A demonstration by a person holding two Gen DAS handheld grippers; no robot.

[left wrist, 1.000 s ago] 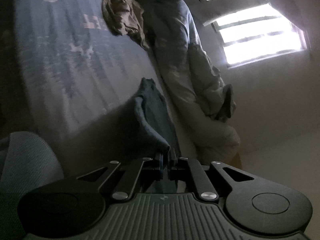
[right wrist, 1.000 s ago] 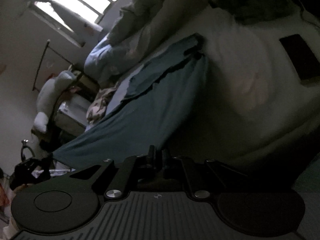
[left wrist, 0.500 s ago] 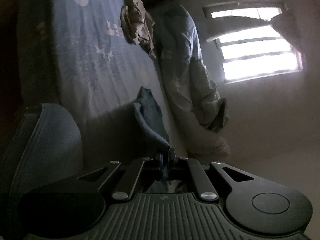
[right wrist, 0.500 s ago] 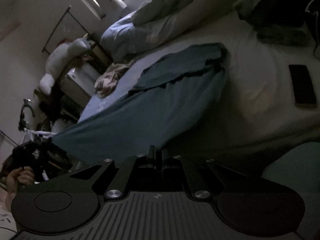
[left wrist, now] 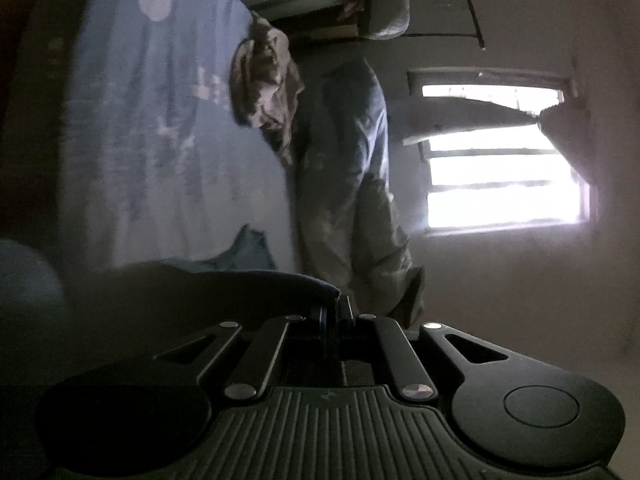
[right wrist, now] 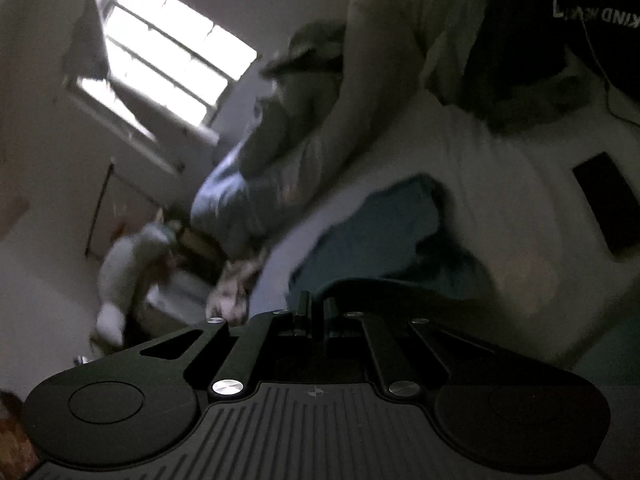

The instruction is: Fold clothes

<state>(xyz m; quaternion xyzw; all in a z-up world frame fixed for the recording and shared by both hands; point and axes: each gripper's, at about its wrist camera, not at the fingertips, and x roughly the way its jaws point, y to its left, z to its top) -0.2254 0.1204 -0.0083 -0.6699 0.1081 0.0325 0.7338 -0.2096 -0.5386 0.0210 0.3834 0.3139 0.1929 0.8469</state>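
Note:
A dark teal garment (right wrist: pixel 380 232) lies partly on the bed, and both grippers hold an edge of it. My left gripper (left wrist: pixel 334 308) is shut on a dark fold of the teal garment (left wrist: pixel 248 284) that stretches away to the left. A lighter part of it rests on the blue patterned bedsheet (left wrist: pixel 160 140). My right gripper (right wrist: pixel 316 308) is shut on another edge of the cloth, which arches off to the right over the white sheet (right wrist: pixel 500 208). The room is dim and the right wrist view is blurred.
A crumpled beige cloth (left wrist: pixel 264 84) and a bundled quilt (left wrist: pixel 348 184) lie along the bed by the bright window (left wrist: pixel 500 176). A dark phone (right wrist: pixel 608 204) rests on the white sheet. A pile of dark clothes (right wrist: pixel 520 48) sits beyond it. A white plush toy (right wrist: pixel 128 264) stands beside the bed.
Both grippers have lifted the teal garment. In the left wrist view the cloth now spans sideways from the fingers. The right wrist view has tilted up toward the window.

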